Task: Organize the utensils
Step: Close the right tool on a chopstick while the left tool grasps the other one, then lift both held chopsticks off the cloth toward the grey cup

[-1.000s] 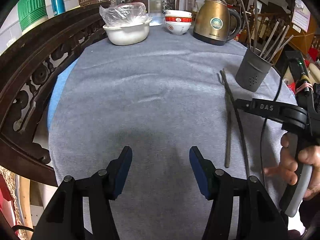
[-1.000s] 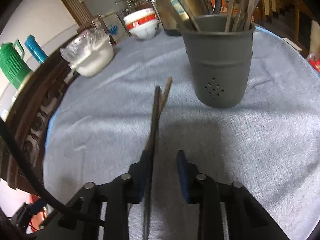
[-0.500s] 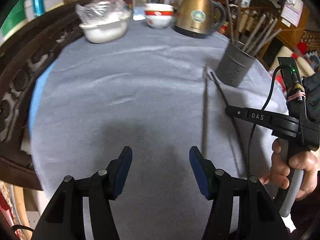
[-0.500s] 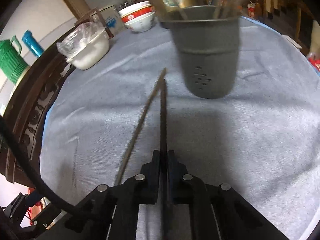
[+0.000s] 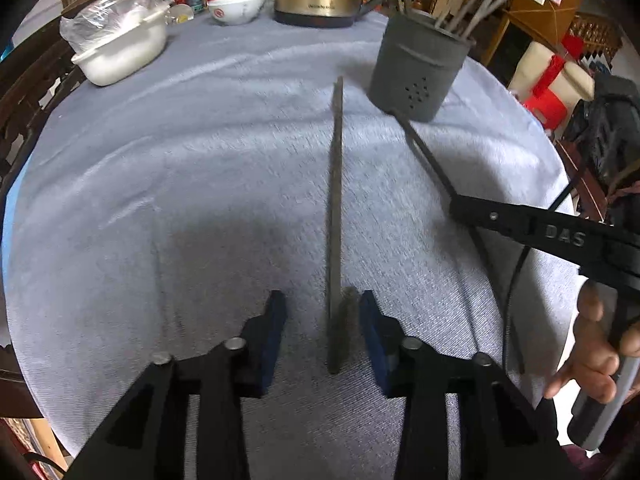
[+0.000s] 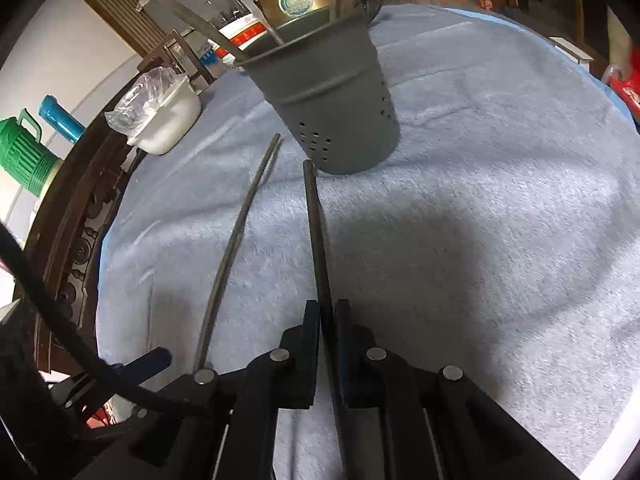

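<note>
Since a second ago, right gripper (image 6: pixel 327 312) has clamped one chopstick (image 6: pixel 316 232); left gripper (image 5: pixel 323 312), apart, straddles my second chopstick (image 5: pixel 335 208). Holder (image 5: pixel 416 72) near counter (image 5: pixel 160 184) edge.

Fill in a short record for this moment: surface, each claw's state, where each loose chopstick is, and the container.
surface: grey cloth-covered table
left claw: open, straddling the lying chopstick
right claw: shut on the held chopstick, its tip pointing toward the holder
lying chopstick: flat on the cloth, left of the held one
holder: grey, upright, perforated, already holding several chopsticks
</note>
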`<state>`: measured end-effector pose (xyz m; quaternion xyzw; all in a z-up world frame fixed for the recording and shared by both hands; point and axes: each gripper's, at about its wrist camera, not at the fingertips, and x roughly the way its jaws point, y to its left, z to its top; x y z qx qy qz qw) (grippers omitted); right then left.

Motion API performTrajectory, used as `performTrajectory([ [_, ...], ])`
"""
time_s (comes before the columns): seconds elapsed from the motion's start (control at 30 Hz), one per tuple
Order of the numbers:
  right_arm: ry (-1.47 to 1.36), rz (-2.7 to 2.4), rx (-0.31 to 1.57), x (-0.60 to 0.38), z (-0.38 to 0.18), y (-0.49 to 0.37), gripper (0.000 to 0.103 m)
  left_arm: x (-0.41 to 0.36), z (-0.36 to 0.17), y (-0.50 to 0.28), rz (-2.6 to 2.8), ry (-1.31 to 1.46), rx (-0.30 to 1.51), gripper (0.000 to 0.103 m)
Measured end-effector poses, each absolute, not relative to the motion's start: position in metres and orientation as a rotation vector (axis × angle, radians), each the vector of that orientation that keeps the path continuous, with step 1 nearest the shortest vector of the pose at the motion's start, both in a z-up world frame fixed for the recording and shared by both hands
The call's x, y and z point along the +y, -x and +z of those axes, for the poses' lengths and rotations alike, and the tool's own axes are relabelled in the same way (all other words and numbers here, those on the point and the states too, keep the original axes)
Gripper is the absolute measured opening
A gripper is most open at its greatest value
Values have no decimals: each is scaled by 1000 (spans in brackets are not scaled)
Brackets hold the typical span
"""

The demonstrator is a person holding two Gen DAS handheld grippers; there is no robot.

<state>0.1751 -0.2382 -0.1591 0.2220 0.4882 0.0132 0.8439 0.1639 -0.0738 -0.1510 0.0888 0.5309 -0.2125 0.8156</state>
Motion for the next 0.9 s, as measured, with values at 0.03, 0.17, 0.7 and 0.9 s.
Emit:
performTrajectory([
  [0.03, -464, 29, 1032, -238, -159, -173, 9, -77, -152, -164, -456, -198, 1128, 28],
  [0.17, -460, 35, 1033, -238, -160, -167, 8, -77, -154, -168, -453, -195, 1124, 7],
  [0.7, -455, 70, 1050, -227, -162, -166, 10, -35, -155, -133, -456, -120, 1188, 5],
  [0.9, -454, 105, 1085, -225, -160, -177, 13, -27, -146, -125, -482, -149, 1201, 22],
])
